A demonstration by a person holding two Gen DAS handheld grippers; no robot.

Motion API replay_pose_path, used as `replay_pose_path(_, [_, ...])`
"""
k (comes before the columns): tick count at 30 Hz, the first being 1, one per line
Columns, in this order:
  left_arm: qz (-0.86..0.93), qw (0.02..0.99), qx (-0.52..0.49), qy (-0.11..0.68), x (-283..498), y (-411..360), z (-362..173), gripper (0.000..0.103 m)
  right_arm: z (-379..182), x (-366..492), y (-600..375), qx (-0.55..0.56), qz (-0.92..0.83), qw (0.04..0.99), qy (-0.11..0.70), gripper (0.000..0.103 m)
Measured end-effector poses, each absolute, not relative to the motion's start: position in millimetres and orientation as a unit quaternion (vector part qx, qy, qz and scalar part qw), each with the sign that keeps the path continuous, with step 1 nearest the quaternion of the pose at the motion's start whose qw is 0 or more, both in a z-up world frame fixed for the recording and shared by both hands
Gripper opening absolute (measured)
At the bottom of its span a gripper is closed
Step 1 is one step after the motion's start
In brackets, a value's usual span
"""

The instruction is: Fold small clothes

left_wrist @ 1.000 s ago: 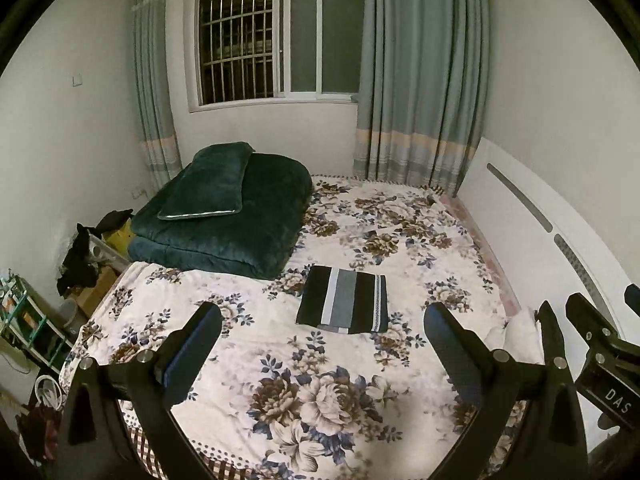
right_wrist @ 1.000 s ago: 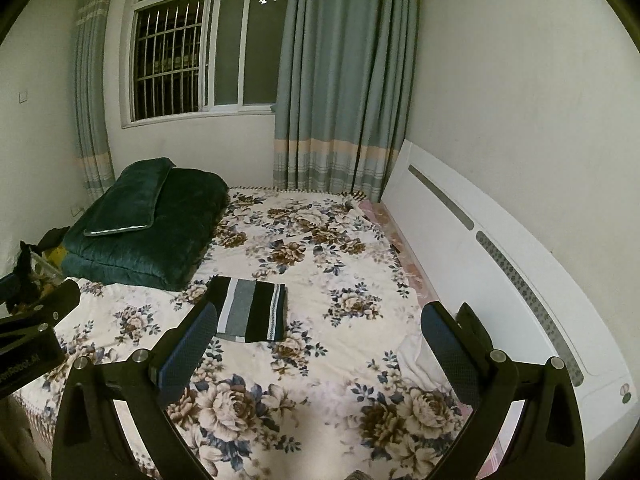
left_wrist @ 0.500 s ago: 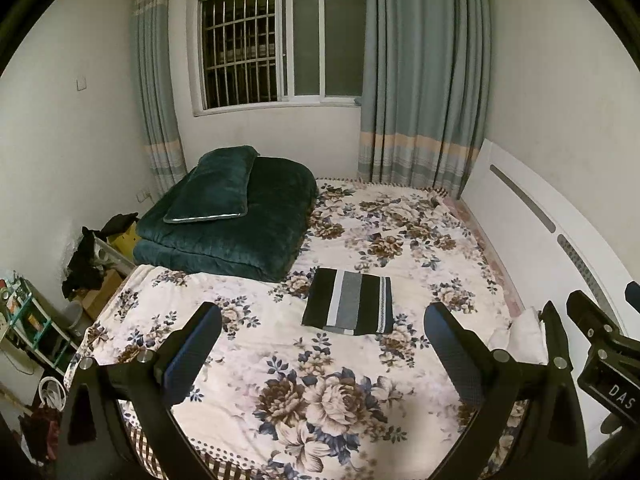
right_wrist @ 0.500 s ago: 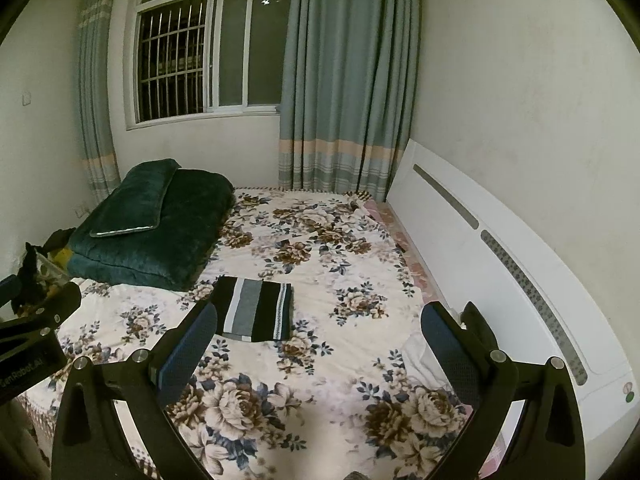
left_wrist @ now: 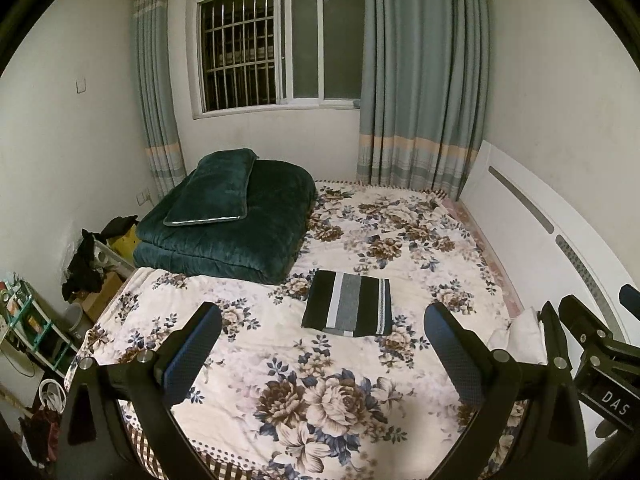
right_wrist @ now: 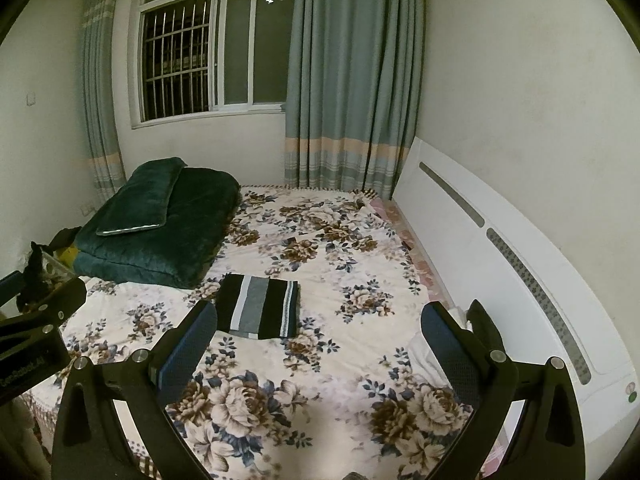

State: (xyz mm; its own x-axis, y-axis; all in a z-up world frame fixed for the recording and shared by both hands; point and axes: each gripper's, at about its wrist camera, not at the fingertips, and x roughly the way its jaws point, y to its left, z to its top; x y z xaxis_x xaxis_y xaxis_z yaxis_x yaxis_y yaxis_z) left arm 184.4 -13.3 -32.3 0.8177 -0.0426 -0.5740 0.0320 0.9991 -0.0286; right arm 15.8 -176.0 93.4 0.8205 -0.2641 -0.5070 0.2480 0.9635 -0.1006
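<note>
- My left gripper point(left_wrist: 322, 330) hangs above the near end of the bed, jaws spread wide with nothing between them; its blue pads point(left_wrist: 192, 354) look dimpled and rubbery.
- My right gripper point(right_wrist: 320, 328) is alongside, jaws equally wide apart and empty, clear of the cloth.
- Nothing lies between either gripper and the folded striped garment point(left_wrist: 347, 304).
- That garment sits flat on the floral bedspread point(left_wrist: 340, 396) as a neat rectangle of soft knit; its black, white and grey stripes run from near to far.
- Just beyond the garment, to its left, is a plush dark green folded quilt point(left_wrist: 240, 240) with a matching pillow point(left_wrist: 214, 194) on top.
- Right of the garment runs the smooth white headboard point(right_wrist: 500, 240).
- Far beyond it hang blue-grey curtains point(left_wrist: 420, 80) beside a barred window point(left_wrist: 240, 56).
</note>
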Motion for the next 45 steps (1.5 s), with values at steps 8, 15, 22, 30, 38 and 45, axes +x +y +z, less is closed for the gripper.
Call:
replay_pose_path(8, [-0.018,0.954,-0.010,0.300,183.0,-11.3,-29.8,0.103,94.3,12.8,-174.2,-0.013,-0.135,0.954,0.268,0.103])
replay_pose_path(15, [-0.019,0.954,-0.010,0.300,183.4,-9.9,-28.5,0.103,95.1,13.8,-170.2,-0.015,-0.132,0.954,0.268,0.103])
replay_pose_path(22, [-0.018,0.954,-0.010,0.299,184.8,-8.1,-24.9,0.103,100.3,18.1,-156.3,-0.017,-0.125,0.955,0.268,0.103])
replay_pose_path(30, [-0.017,0.954,-0.011,0.298,185.0,-6.2,-22.1,0.103,104.1,25.0,-148.9,-0.018,-0.120,0.956,0.266,0.103])
replay_pose_path(38, [-0.015,0.954,-0.010,0.298,183.9,-6.8,-23.7,0.103,102.6,25.5,-148.6,-0.015,-0.121,0.956,0.267,0.103])
replay_pose_path(45, [-0.013,0.956,-0.012,0.294,184.1,-3.9,-18.4,0.103,101.7,26.5,-148.6,-0.014,-0.121,0.956,0.267,0.103])
